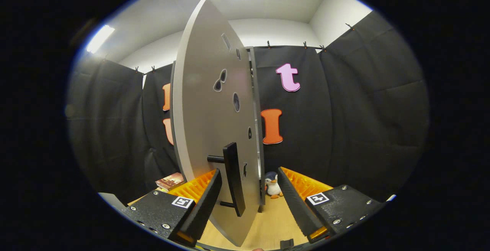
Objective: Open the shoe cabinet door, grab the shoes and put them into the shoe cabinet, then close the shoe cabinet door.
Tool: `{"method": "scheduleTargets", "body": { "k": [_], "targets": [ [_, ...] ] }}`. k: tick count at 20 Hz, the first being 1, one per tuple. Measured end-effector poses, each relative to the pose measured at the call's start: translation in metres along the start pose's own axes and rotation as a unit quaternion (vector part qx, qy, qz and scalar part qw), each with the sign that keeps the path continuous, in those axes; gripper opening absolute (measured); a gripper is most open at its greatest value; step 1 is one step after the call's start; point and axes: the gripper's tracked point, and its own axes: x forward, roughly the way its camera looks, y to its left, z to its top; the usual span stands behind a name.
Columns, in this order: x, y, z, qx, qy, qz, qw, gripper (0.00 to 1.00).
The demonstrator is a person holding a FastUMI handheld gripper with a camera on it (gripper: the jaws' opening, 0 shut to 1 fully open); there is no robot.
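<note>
1. The claw (249, 205) is spread wide — nothing pinched.
2. The shoe cabinet door (208, 121) stands edge-on between its fingers, with the door handle (234, 178) too.
3. A toy penguin (272, 185) sits beyond — near the door's foot.

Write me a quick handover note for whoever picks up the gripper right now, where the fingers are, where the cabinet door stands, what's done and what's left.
Gripper: open, fingers spread to either side of the black door handle, not pressing on it.
Cabinet door: swung partly open, seen nearly edge-on just ahead of the fingers. The cabinet's inside cannot be made out from here.
Other things: a toy penguin on the floor beyond the door, a book off to the left.
Done: the door appears unlatched and part open.
Left: probably finish opening the door, fetch the shoes, place them inside, shut the door.
</note>
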Motion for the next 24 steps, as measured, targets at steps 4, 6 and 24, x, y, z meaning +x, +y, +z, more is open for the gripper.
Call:
{"method": "scheduleTargets", "body": {
  "k": [4,6,24],
  "targets": [
    [0.016,0.043,-0.007,0.006,0.000,0.027,1.000,0.92],
    [0.028,0.059,-0.009,0.007,-0.003,0.036,0.999,0.92],
    [0.114,0.174,-0.025,-0.024,0.008,0.045,0.999,0.93]
  ]
}}
